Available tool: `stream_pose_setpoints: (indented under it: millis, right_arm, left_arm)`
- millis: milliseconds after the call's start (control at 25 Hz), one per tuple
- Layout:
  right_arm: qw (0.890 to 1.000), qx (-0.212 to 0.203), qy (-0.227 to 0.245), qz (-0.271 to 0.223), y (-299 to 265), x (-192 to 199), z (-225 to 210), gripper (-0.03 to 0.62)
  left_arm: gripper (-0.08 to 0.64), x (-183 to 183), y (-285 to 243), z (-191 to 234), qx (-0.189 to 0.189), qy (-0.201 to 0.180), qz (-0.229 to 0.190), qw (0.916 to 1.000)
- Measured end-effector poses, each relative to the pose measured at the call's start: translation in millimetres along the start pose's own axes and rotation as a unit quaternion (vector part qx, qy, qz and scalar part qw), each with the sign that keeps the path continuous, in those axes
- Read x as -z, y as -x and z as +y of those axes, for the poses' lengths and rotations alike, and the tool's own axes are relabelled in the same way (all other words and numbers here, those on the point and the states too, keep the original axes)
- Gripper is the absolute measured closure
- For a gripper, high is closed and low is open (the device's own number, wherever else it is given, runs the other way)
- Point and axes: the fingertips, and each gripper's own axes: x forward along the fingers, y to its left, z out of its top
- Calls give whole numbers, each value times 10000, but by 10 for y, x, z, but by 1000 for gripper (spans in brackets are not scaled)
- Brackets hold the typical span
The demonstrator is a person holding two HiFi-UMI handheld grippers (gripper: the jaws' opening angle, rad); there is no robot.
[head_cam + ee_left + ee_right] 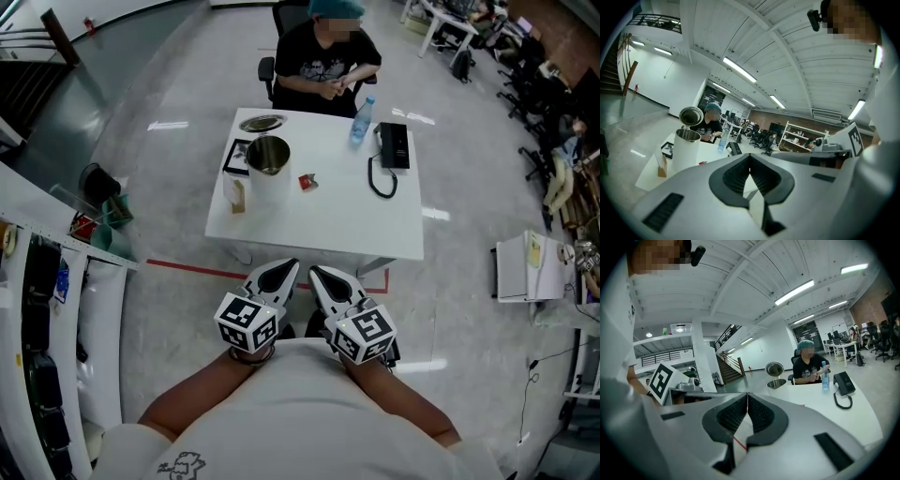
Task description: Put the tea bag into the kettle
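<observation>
A white kettle with a steel rim stands open on the left part of the white table, its lid raised behind it; the kettle also shows in the left gripper view. A small red tea bag lies on the table right of the kettle. Both grippers are held side by side in front of the table's near edge, off the table. My left gripper is shut with nothing in it, its pads touching. My right gripper is shut and empty too, pads together.
A seated person is at the table's far side. On the table are a water bottle, a black desk phone with its coiled cord, a small brown box and a marker card. White shelving runs along the left.
</observation>
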Motion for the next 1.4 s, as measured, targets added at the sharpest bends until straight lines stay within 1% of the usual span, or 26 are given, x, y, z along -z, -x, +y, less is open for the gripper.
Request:
stream_pose_setpoints:
  millis: [320, 680, 880, 1040, 1160, 1400]
  right_arm:
    - [9997, -238, 55, 96, -332, -164, -343, 580]
    - [9989, -393, 169, 211, -653, -406, -1098, 580]
    - [9973, -614, 179, 360, -874, -554, -1597, 580]
    - [9946, -897, 211, 486, -1046, -663, -1908, 580]
    - [9916, -1108, 251, 617, -1180, -665, -2074, 580]
    - [9869, -1258, 116, 999, -1504, -560, -2288, 580]
  left_arm:
    - [551, -142, -362, 269, -235, 41, -5, 9997]
    - [551, -273, -1089, 564, -457, 162, -9, 9988]
    - [551, -415, -1548, 756, -734, 297, -101, 9968]
    - [551, -513, -1833, 901, -1037, 402, -211, 9936]
    - [551, -481, -1962, 992, -1245, 467, -218, 9909]
    - [551, -378, -2088, 1315, -1591, 691, -85, 9848]
